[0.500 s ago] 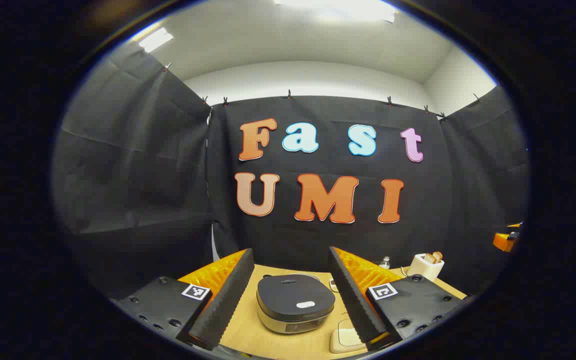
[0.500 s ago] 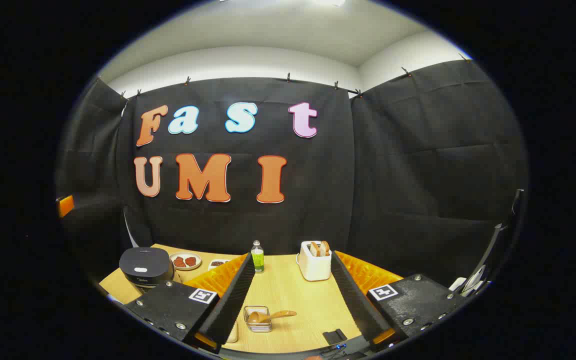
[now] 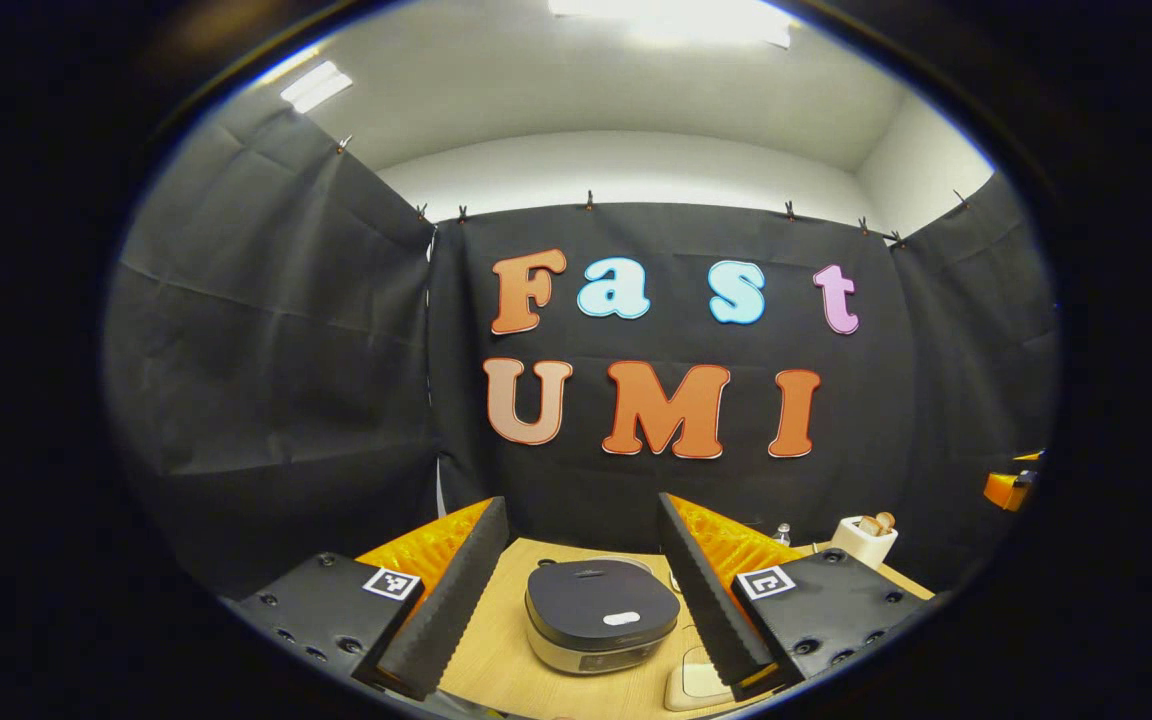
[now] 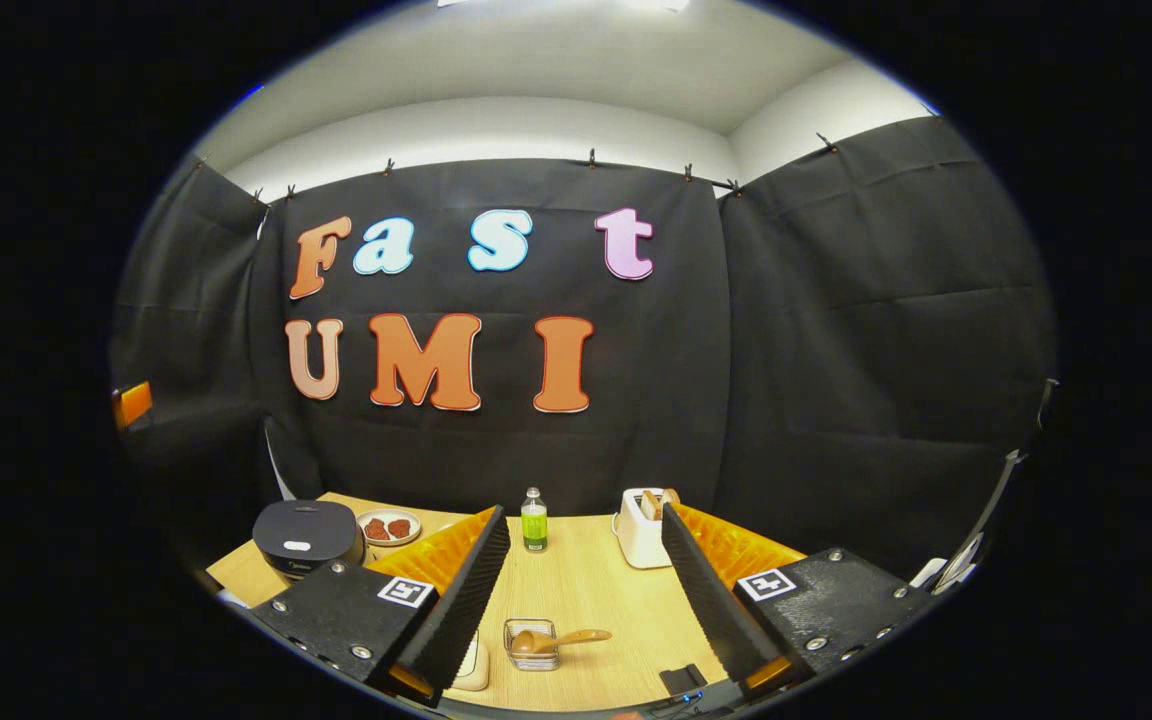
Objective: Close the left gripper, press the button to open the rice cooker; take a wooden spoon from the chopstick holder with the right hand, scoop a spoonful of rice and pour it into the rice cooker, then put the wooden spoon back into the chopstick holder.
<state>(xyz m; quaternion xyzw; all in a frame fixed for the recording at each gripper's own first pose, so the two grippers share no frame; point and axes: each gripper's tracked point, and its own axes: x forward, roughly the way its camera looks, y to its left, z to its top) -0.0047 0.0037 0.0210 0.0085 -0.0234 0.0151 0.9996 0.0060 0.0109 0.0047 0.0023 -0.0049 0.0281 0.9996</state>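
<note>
Rice cooker [image 3: 602, 615]: squat, rounded-square, dark lid w/ pale oval button [image 3: 622, 618] near its front edge, silver-grey body. Lid shut. Sits upright on the wood table, at far left in the right gripper view [image 4: 307, 537]. Wooden spoon [image 4: 556, 638]: bowl end resting in a small clear square holder [image 4: 531, 644], handle tilted out to the right over the rim. Holder stands on the table, well apart from the cooker.

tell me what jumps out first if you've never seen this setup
The dark-lidded rice cooker, shut, sits on the wooden table between the open left gripper's fingers. In the right gripper view, a wooden spoon lies tilted in a clear holder, with a white toaster and a green bottle farther back.
</note>
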